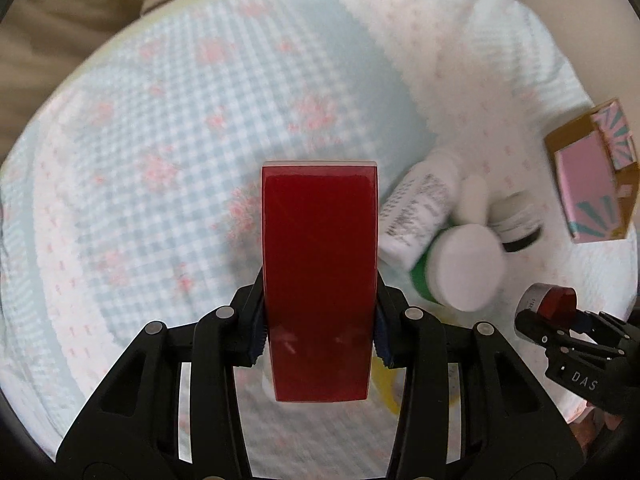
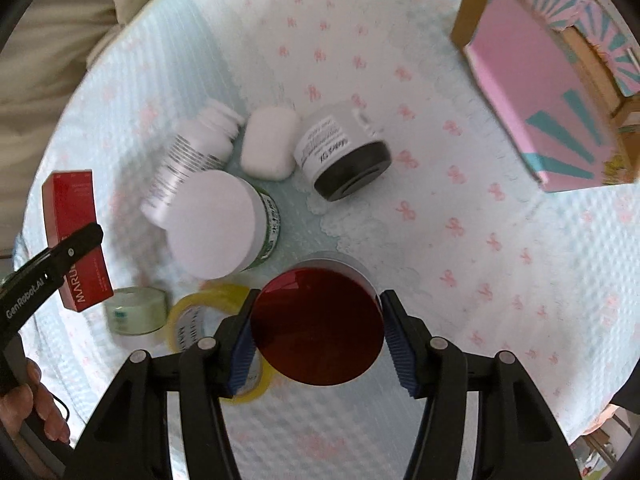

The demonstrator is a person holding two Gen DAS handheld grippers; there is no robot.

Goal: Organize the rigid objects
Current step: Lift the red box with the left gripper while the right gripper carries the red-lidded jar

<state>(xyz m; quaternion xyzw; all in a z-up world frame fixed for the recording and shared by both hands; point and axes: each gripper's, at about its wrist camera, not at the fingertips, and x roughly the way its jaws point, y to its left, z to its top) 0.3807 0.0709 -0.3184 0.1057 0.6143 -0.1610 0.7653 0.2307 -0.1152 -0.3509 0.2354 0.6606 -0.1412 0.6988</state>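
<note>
Pinching the red carton [image 1: 318, 280] by its long sides, the left gripper [image 1: 318, 338] holds it above the quilt [image 1: 160, 120]. Its glossy card looks light but slippery. The right gripper [image 2: 318, 344] clamps the red-lidded jar [image 2: 318, 324], rigid, probably heavier.

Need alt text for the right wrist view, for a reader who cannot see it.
The right gripper is shut on a red-lidded jar above a patterned cloth. Bottles, jars and tape rolls cluster at left, where the left gripper holds a red box; a pink box sits upper right.
</note>
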